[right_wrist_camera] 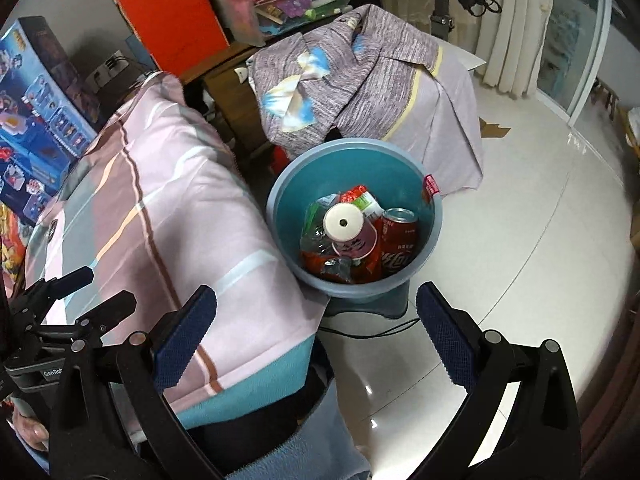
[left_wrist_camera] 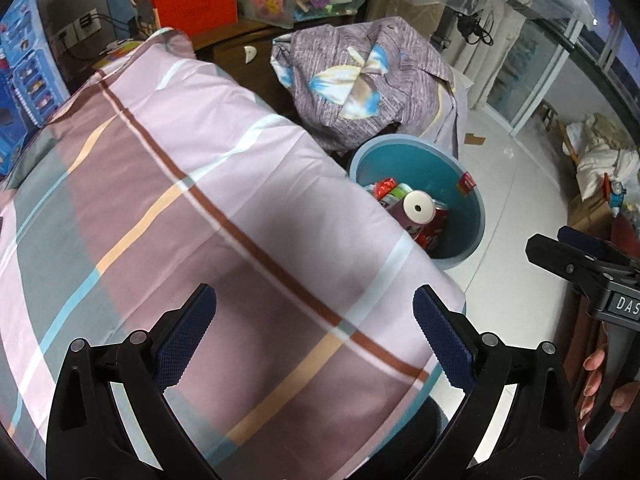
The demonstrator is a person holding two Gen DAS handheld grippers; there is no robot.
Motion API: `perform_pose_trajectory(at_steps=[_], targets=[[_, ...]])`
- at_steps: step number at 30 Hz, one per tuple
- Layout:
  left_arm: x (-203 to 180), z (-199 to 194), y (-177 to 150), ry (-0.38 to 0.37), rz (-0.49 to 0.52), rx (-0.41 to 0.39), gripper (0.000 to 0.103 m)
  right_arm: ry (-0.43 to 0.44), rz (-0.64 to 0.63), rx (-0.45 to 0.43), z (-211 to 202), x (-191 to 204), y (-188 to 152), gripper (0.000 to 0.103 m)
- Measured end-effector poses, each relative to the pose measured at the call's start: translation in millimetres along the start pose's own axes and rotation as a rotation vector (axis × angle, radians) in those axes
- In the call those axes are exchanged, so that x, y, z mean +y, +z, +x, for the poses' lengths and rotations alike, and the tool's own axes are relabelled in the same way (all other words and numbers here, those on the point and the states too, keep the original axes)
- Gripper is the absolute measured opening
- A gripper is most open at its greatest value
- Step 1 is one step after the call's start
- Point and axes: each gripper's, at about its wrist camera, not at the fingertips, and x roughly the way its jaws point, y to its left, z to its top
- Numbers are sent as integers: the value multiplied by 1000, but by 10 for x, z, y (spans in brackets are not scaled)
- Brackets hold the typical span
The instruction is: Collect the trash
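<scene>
A blue trash bin [right_wrist_camera: 434, 220] stands on the white floor beside the bed; it also shows in the left wrist view as the bin [left_wrist_camera: 478, 216]. Inside lie a red cola can [right_wrist_camera: 400, 244], a pink cup with a white lid [right_wrist_camera: 344, 222], crumpled wrappers and clear plastic. My right gripper [right_wrist_camera: 316, 332] hangs open above the bed corner and floor, in front of the bin, nothing between its blue pads. My left gripper [left_wrist_camera: 314, 336] is open over the striped bedspread [left_wrist_camera: 180, 200], holding nothing. Each gripper shows at the edge of the other's view.
A purple patterned cloth [right_wrist_camera: 360, 80] drapes a stand behind the bin. A wooden cabinet [right_wrist_camera: 224, 92], red box [right_wrist_camera: 172, 12] and clear storage tubs sit at the back. A black cable [right_wrist_camera: 372, 334] lies on the floor near the bin. Curtains and glass doors stand to the right.
</scene>
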Motion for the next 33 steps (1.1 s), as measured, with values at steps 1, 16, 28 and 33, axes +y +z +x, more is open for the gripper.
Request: perform_pose_trajectory(at_steps=[1, 16, 28, 33], targets=[[7, -27, -19, 2, -3, -5, 99, 2, -2, -2, -22, 8, -16, 96], [31, -371, -288, 21, -42, -44, 99, 0, -50, -53, -262, 126, -230, 96], [44, -315, -310, 33, -48, -35, 99, -9, -55, -43, -217, 86, -254, 96], [76, -283, -315, 35, -60, -32, 99, -7, -54, -37, -181, 68, -252, 96]])
